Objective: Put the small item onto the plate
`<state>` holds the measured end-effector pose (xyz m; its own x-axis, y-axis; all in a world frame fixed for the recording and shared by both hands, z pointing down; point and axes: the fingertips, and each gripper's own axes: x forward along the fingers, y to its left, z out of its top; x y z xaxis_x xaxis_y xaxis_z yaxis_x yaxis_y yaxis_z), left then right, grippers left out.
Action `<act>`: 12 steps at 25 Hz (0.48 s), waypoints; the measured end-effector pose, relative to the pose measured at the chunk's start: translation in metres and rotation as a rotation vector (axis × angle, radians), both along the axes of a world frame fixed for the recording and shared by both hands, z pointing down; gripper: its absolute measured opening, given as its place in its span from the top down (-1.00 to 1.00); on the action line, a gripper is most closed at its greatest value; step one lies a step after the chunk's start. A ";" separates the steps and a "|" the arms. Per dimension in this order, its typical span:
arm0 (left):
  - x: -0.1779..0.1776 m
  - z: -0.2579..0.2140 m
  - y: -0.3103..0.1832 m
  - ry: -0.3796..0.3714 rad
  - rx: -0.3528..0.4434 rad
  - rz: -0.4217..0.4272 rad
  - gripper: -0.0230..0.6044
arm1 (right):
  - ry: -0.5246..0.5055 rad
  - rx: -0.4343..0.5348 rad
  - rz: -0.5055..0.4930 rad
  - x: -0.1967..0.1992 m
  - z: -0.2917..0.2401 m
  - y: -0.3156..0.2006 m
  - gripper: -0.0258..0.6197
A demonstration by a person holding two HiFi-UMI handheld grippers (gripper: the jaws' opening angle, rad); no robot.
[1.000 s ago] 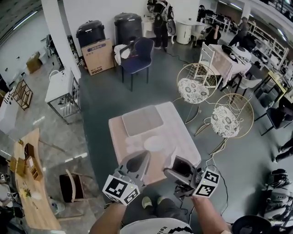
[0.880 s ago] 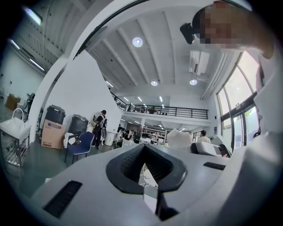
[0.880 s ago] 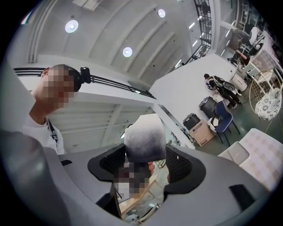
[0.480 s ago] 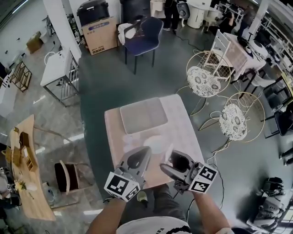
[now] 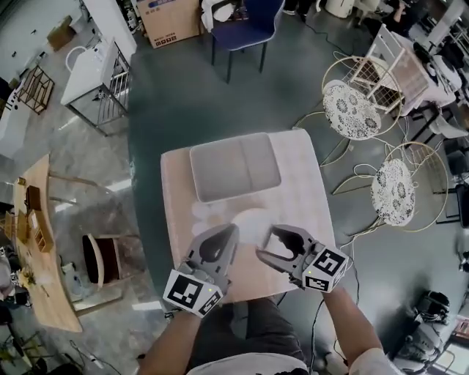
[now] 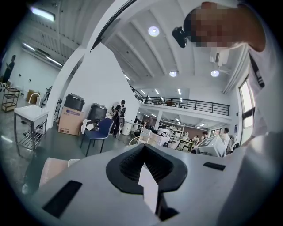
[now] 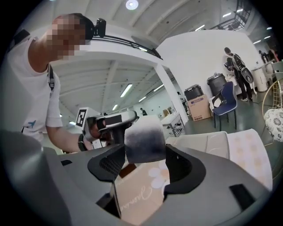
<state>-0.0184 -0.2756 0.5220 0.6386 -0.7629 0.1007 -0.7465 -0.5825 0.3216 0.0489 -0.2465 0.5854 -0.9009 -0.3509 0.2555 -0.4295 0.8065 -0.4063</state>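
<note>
In the head view, a white plate lies on the pale pink table, just beyond both grippers. My right gripper is held over the table's near edge, right of the plate. In the right gripper view it is shut on the small item, which has a pale grey fuzzy top and a tan part with a white flower print below. The head view does not show the item. My left gripper is at the plate's near left, with its jaws together and nothing held.
A grey mat covers the table's far half. Two white wire chairs stand to the table's right and a blue chair beyond it. A wooden bench and a stool are at the left. People stand far off.
The view has tipped further down, so the table now sits mid-frame. Both grippers have moved forward over the table's near edge, closer to the plate.
</note>
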 end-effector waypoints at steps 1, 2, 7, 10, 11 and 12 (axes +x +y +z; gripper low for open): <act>-0.001 0.010 -0.001 -0.006 -0.007 -0.001 0.91 | 0.036 0.004 -0.017 0.000 0.014 -0.002 0.06; -0.003 0.020 -0.002 -0.010 -0.016 -0.001 0.91 | 0.077 0.009 -0.038 -0.001 0.028 -0.004 0.06; -0.004 0.064 -0.004 -0.013 -0.059 0.004 0.91 | 0.247 0.015 -0.146 0.001 0.089 -0.008 0.06; 0.004 0.086 -0.009 -0.034 -0.060 0.014 0.91 | 0.304 0.012 -0.173 0.006 0.115 -0.012 0.06; 0.007 0.093 -0.010 -0.046 -0.059 0.017 0.91 | 0.323 0.012 -0.182 0.007 0.122 -0.013 0.06; 0.010 0.100 -0.011 -0.058 -0.059 0.020 0.91 | 0.343 0.014 -0.194 0.007 0.129 -0.013 0.06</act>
